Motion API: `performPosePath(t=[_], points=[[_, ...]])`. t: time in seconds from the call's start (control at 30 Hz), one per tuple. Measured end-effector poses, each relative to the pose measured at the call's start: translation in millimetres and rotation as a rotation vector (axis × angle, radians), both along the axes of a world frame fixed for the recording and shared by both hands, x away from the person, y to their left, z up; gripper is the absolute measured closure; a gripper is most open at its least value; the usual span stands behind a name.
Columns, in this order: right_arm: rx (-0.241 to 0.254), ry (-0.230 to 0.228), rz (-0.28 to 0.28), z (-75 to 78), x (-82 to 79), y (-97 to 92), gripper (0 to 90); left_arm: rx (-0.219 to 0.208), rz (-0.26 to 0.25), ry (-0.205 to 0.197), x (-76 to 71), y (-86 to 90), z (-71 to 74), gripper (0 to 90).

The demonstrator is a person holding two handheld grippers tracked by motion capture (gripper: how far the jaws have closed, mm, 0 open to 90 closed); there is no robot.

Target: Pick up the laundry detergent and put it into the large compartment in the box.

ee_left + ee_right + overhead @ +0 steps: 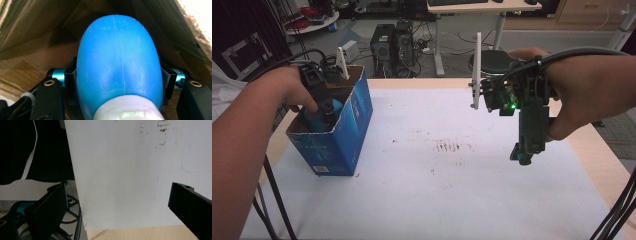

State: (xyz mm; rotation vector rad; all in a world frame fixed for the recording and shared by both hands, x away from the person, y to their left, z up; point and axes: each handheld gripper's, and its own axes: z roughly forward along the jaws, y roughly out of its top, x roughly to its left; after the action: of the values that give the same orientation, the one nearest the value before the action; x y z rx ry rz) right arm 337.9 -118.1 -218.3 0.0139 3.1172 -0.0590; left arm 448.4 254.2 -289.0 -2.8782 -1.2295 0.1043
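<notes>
A workshop with computer towers [392, 45] and a desk [484, 7] on the floor lies behind a wooden surface [584, 150] covered by a white sheet [437, 195] with faint brown smudges. In the high view, an open blue cardboard box [347, 125] stands at the sheet's left edge, and the left gripper [329, 112] reaches down into it, where a blue bottle [319, 120] shows between its jaws. The right gripper [524, 157] hangs above the sheet's right side, well apart from the box, pointing down. In the left gripper view, the blue bottle [117, 65] with its white cap [128, 108] nearest the camera sits inside the brown box walls [30, 42], and the jaws press against both its sides, clamped firmly on it. In the right gripper view, the jaws stand wide apart with nothing between them, over the white sheet [125, 170] near its edge.
</notes>
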Motion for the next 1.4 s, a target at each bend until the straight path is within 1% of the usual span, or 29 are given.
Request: performPosePath(t=[0.13,0.17,0.23,0.27,0.33,0.47,0.5,0.6,0.63,0.67,0.7,0.73,0.8,0.83,0.87,0.9,0.93,0.97,1.03,1.07,1.13,1.17,1.2,1.27,1.3,1.33,1.37,1.4], points=[[0.006,0.001,-0.006,1.3,1.0,-0.5,1.3,-0.002,-0.003,0.006,0.6,0.4,1.1,36.0],[0.000,0.001,-0.005,0.3,1.4,0.0,1.3,-0.007,0.001,0.004,0.0,-0.1,1.5,35.4],[-0.007,-0.001,-0.004,-0.6,0.8,1.0,1.3,-0.019,-0.013,0.005,-0.4,-0.2,4.1,34.2],[-0.007,-0.001,-0.009,-0.6,0.1,1.6,1.3,-0.016,-0.012,0.005,-0.8,-0.3,5.0,33.2],[-0.001,0.001,0.000,-0.9,0.2,2.4,1.3,-0.013,-0.011,0.005,-0.9,-0.2,6.0,31.6],[-0.009,0.001,0.002,-0.9,0.7,3.0,1.3,-0.020,-0.013,-0.003,-1.7,0.2,10.9,31.1],[-0.008,0.000,0.007,-1.6,1.4,3.1,1.3,-0.022,-0.013,-0.005,-2.2,0.5,14.2,31.1],[-0.009,0.000,0.006,-1.6,1.5,3.4,1.3,-0.016,-0.011,-0.015,-2.5,1.1,18.0,31.0],[-0.009,0.001,0.005,-1.5,1.4,3.5,1.3,-0.015,-0.006,-0.012,-2.9,1.7,21.0,31.0],[-0.009,0.001,0.005,-1.5,1.4,3.5,1.3,-0.015,-0.006,-0.012,-2.9,1.7,21.0,30.7],[-0.005,0.002,0.000,-1.6,0.7,3.8,1.3,-0.012,-0.013,-0.009,-2.7,2.4,23.5,30.6],[-0.006,0.002,-0.001,-1.5,0.6,3.9,1.3,-0.012,-0.011,-0.018,-3.1,2.7,27.9,30.6],[-0.008,0.004,0.000,-1.4,0.5,4.0,1.3,-0.012,-0.011,-0.023,-3.3,2.7,30.4,29.8],[-0.004,0.004,0.003,-1.7,0.7,4.1,1.3,-0.021,-0.006,-0.034,-4.1,2.3,33.0,28.6],[-0.004,0.004,0.002,-1.9,0.7,4.2,1.3,-0.027,-0.012,-0.040,-4.2,2.6,37.1,27.8],[-0.004,0.005,0.004,-2.1,0.7,4.3,1.3,-0.041,-0.004,-0.051,-4.8,2.7,40.4,27.0],[-0.004,0.005,0.004,-2.1,0.7,4.3,1.3,-0.044,-0.006,-0.057,-5.0,2.9,44.0,27.0],[-0.012,0.004,-0.004,-1.8,-0.1,4.6,1.3,-0.044,-0.004,-0.063,-5.5,2.8,47.3,25.0],[-0.019,0.006,0.001,-1.4,0.2,4.8,1.3,-0.035,-0.005,-0.068,-6.3,2.9,54.0,24.4],[-0.015,0.006,0.010,-1.4,0.7,5.1,1.3,-0.033,-0.001,-0.072,-7.1,2.8,56.9,22.8],[-0.010,0.008,0.008,-2.2,0.5,5.9,1.3,-0.030,-0.002,-0.070,-7.7,3.0,63.0,20.1],[-0.024,0.009,-0.001,-1.9,-0.2,6.2,1.3,-0.030,-0.003,-0.074,-9.3,2.5,68.3,19.5],[-0.017,0.010,0.000,-2.7,0.0,6.8,1.3,-0.028,-0.005,-0.076,-10.1,2.0,70.9,19.2],[-0.017,0.009,0.006,-2.9,0.4,7.3,1.3,-0.028,-0.005,-0.076,-10.1,2.0,70.9,18.3],[-0.017,0.009,0.006,-2.9,0.4,7.3,1.3,-0.027,-0.009,-0.079,-11.7,0.8,75.4,18.3],[-0.015,0.009,0.019,-3.1,1.2,8.1,1.3,-0.027,-0.012,-0.080,-12.7,-0.1,77.6,16.6],[-0.026,0.012,0.002,-2.5,-0.2,8.9,1.3,-0.028,-0.013,-0.079,-14.4,-2.1,82.0,15.4],[-0.019,0.012,0.025,-3.1,1.5,9.3,1.3,-0.028,-0.013,-0.079,-14.4,-2.1,82.0,15.1]])
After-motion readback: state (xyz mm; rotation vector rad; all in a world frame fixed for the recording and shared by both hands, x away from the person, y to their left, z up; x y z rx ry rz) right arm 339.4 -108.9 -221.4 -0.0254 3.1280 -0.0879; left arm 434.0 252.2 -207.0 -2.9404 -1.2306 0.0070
